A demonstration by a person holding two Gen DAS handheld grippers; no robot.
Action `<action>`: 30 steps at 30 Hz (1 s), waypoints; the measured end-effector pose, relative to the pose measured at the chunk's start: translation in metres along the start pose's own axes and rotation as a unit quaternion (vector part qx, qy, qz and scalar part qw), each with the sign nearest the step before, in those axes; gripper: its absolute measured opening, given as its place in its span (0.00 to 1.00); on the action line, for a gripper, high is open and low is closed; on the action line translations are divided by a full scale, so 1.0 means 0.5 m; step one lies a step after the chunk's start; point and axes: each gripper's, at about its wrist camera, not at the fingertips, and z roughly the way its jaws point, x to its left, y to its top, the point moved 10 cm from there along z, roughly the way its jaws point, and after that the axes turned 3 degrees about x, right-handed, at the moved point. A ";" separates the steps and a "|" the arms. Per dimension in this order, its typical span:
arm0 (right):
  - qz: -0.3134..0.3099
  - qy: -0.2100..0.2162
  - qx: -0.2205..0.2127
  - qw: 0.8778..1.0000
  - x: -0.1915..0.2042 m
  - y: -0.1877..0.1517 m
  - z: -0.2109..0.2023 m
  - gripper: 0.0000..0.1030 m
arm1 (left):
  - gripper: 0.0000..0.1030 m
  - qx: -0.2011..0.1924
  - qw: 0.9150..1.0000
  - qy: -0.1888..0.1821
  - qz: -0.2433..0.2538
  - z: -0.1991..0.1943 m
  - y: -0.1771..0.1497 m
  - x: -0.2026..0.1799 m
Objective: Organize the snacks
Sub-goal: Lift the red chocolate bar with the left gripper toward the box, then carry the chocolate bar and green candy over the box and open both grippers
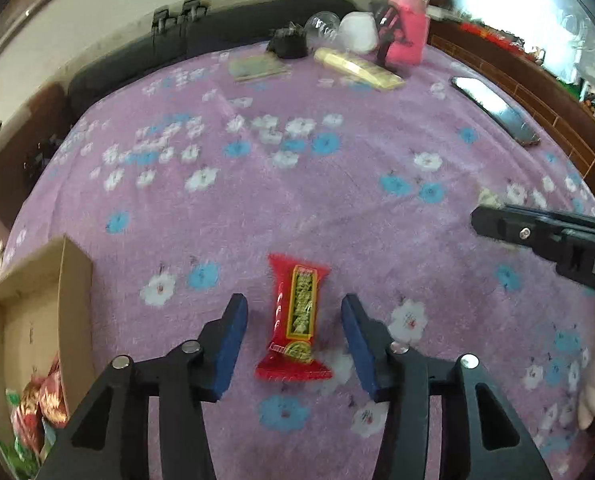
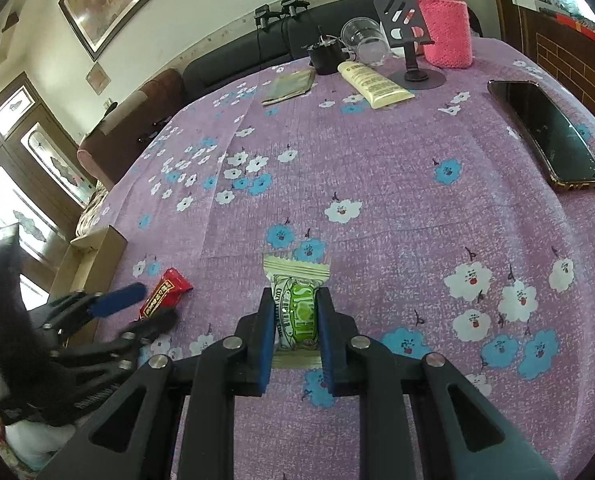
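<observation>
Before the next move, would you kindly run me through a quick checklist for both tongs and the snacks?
1. Left tongs open around the red snack: ok.
2. Red snack centred between the pads, untouched: ok.
3. Right tongs shut on the green snack: ok.
4. Green snack lifted off the cloth: cannot tell.
5. Cardboard box within view at left, open top: ok.
6. Room left in the box: cannot tell.

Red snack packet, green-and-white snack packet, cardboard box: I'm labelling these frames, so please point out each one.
Red snack packet [image 1: 296,320]: left wrist view, on its yellow-green label.
Green-and-white snack packet [image 2: 297,312]: right wrist view, on its green centre.
Cardboard box [image 1: 75,292]: left wrist view, on its right wall.
</observation>
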 end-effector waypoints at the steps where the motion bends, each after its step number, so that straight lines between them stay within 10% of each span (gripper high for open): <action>1: 0.000 0.001 -0.001 1.000 0.000 0.001 0.000 0.18 | 0.21 0.002 1.000 -0.013 -0.003 -0.002 -0.001 -0.007; 17: -0.052 0.027 -0.031 0.998 0.083 -0.012 -0.022 0.18 | 0.19 -0.084 0.986 -0.074 -0.124 -0.212 -0.076 0.068; 30: -0.154 0.035 -0.023 0.987 0.320 -0.066 -0.060 0.18 | 0.19 -0.144 0.959 -0.026 -0.244 -0.355 -0.225 0.283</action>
